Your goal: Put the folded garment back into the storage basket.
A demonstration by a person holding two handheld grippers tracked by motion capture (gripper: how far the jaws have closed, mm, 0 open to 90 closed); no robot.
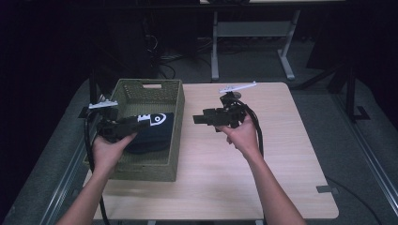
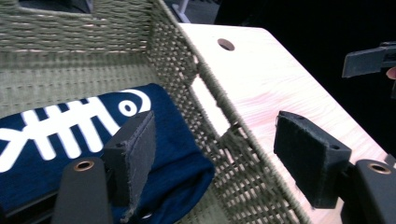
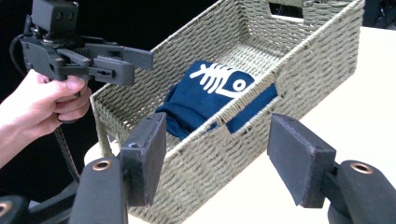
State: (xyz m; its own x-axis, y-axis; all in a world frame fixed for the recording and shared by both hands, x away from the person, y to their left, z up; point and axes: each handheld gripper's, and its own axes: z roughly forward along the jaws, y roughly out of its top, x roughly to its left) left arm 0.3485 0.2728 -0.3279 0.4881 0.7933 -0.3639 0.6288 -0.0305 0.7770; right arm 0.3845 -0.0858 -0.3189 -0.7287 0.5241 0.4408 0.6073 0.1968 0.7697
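A woven green basket (image 1: pixel 143 167) stands on the left part of the light wooden table (image 1: pixel 277 154). Inside lies a folded navy cloth (image 1: pixel 155 133) with a white fish-skeleton print. My left gripper (image 1: pixel 139 123) hovers open over the basket's near left, above the cloth. In the left gripper view its jaws (image 2: pixel 219 156) straddle the basket's right wall (image 2: pixel 233 154), with the cloth (image 2: pixel 70 135) beside the left pad (image 2: pixel 137 149). My right gripper (image 1: pixel 198 119) is held open above mid-table, pointing at the basket. Past its spread jaws (image 3: pixel 222 156) are the basket (image 3: pixel 299 60), the cloth (image 3: pixel 210 91) and the left gripper (image 3: pixel 140 60).
Bare tabletop lies right of the basket, with a small round hole (image 2: pixel 226 44) near the far edge. A second table's metal legs (image 1: pixel 215 47) stand behind on the grey floor. Black cables (image 1: pixel 257 129) trail from both grippers.
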